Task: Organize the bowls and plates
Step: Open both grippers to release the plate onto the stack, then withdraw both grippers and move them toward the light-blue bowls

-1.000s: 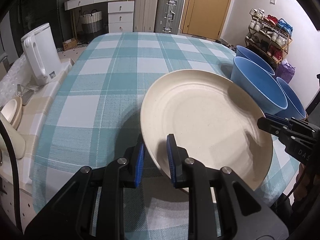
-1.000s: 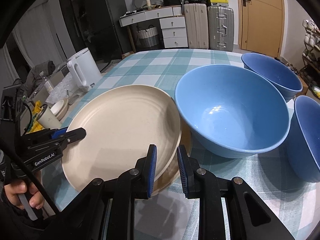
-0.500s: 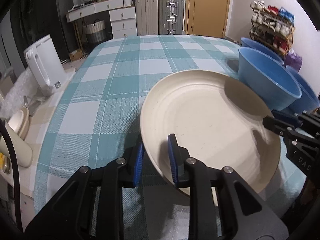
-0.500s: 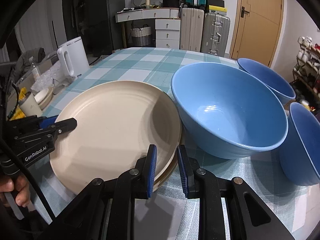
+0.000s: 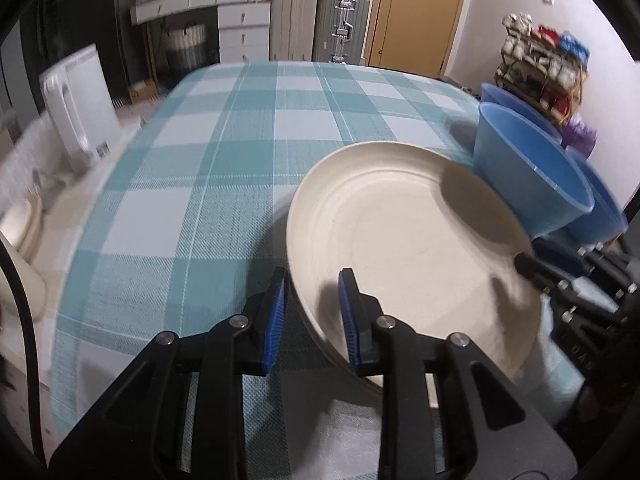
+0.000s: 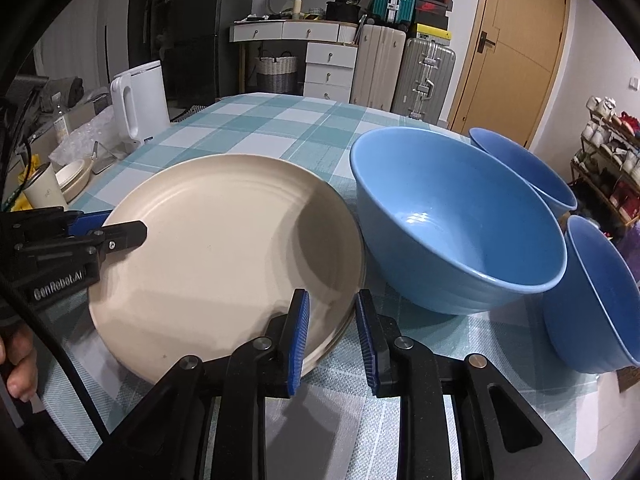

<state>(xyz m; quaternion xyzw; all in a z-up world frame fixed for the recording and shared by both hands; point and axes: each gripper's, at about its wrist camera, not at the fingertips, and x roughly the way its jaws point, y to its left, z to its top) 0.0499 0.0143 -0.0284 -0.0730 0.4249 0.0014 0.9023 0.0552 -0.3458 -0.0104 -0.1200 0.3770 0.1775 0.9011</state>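
Both hand-held grippers, left [image 5: 310,312] and right [image 6: 332,334], are loosening off the plate [image 6: 228,256] beside the blue bowl [image 6: 460,224]; jaws straddling its rim unclamped, any withdrawal risks dragging it off the stack beneath.

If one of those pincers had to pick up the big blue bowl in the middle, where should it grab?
Probably the rim nearest the right gripper. The bowl stands upright and open, so one finger can go inside its thin wall and one outside, coming down from above. Its round sides look too wide to span, and two more bowls crowd the far side.
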